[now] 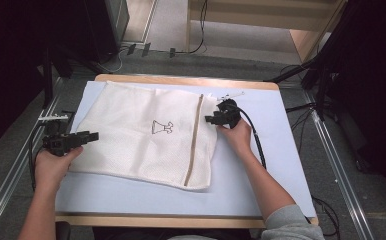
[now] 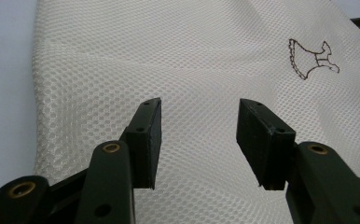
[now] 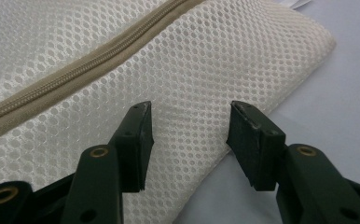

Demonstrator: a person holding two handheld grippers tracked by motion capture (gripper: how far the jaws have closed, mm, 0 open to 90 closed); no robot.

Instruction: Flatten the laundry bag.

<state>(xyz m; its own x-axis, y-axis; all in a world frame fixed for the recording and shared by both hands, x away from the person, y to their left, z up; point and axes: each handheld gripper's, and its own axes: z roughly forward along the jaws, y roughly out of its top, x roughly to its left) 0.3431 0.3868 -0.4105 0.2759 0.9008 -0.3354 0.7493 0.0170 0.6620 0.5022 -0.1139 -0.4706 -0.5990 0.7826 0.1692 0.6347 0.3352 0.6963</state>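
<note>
The left gripper sits at the left edge of the mesh bag, held in the person's left hand. In the left gripper view its jaws stand wide apart with nothing clamped; the bag's cream mesh lies under and beyond them, filling the gap between the pads. Past the right jaw, up and to the right, a small dark embroidered figure marks the cloth. To the left of the left jaw the bag's edge runs along the pale blue mat. Whether the jaw tips touch the mesh I cannot tell.

In the high view the bag lies flat on the mat, between the two grippers, with the figure near its middle and a tan zipper running down its right part.

The right gripper, in the right hand, is at the bag's upper right edge, just right of the zipper. In the right gripper view its jaws are also spread wide and grip nothing. The bag's edge passes through the gap: mesh lies ahead of the left jaw and between the two, while the right jaw is over bare mat. The zipper crosses beyond the left jaw, slanting up to the right.
</note>
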